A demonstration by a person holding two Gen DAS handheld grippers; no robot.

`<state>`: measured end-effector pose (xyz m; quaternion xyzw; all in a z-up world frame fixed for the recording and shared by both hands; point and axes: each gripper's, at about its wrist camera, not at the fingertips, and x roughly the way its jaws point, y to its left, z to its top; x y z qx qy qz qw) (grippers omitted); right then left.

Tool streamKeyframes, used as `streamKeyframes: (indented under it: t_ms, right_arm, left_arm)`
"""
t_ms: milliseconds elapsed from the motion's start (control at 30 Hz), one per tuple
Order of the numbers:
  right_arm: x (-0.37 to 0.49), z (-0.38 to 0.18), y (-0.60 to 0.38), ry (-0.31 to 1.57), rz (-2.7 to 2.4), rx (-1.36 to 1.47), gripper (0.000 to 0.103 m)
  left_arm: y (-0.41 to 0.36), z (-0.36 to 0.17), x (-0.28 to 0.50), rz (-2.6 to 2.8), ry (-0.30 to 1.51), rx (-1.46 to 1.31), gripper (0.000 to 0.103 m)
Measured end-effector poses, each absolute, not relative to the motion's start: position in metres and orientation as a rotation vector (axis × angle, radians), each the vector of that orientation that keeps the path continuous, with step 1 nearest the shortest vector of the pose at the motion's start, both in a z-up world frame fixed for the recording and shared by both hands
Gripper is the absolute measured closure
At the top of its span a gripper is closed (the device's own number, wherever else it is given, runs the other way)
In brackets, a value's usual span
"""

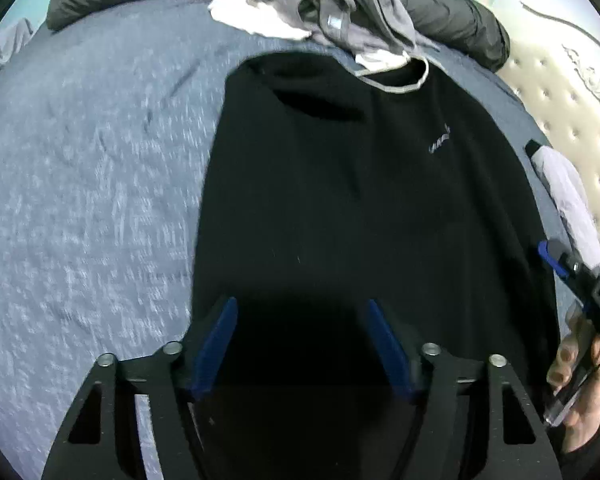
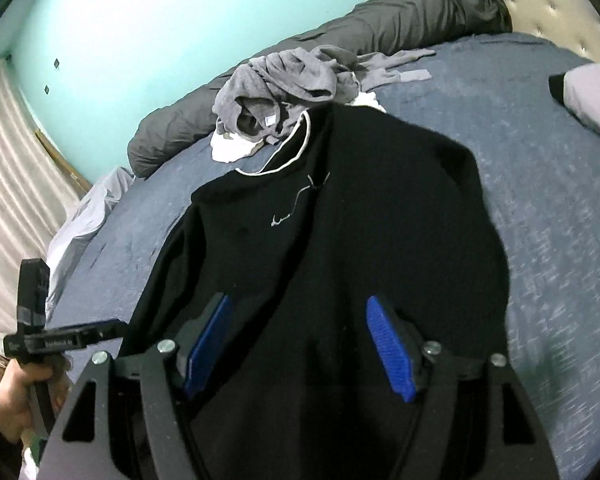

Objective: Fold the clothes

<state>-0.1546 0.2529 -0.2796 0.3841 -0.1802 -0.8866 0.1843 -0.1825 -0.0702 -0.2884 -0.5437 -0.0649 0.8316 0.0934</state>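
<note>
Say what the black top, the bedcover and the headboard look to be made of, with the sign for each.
Black top: soft knit, probably fleece or cotton jersey; matte, drapes limply, pale ribbed collar.
Bedcover: woven cloth, heathered blue-grey; flecked texture, small creases.
Headboard: padded upholstery, likely faux leather; cream, slight sheen, button tufting.

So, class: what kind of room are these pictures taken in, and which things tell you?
Most likely a bedroom: a bed with a blue-grey textured cover, a cream tufted headboard, and a long dark grey bolster pillow against the turquoise wall.
</note>
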Motion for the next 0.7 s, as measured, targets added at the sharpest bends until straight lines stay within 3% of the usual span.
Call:
streamKeyframes:
  t_ms: [133, 200, 433, 700]
  right_arm:
    - [-0.155, -0.279, 0.255, -0.552, -2.487, 1.059, 0.032]
    - [-0.155, -0.277, 0.256, -0.571, -2.482, 1.046, 0.032]
    - [-0.153, -0.274, 0.254, -0.577, -2.472, 1.018, 0.032]
    - [-0.154, -0.272, 0.258, -0.605, -2.476, 0.998, 0.032]
  left_arm:
    - [-0.071, -0.300, -0.174, 2.450, -0.165, -1.672, 0.084]
    - [-0.075, -0.301, -0.171, 2.451, -0.173, -1.682, 0.100]
    - [-0.117, -0.274, -0.162, 2.567, -0.201, -1.663, 0.100]
    - [-0.227, -0.249, -0.172, 2.757, -0.325, -1.753, 0.100]
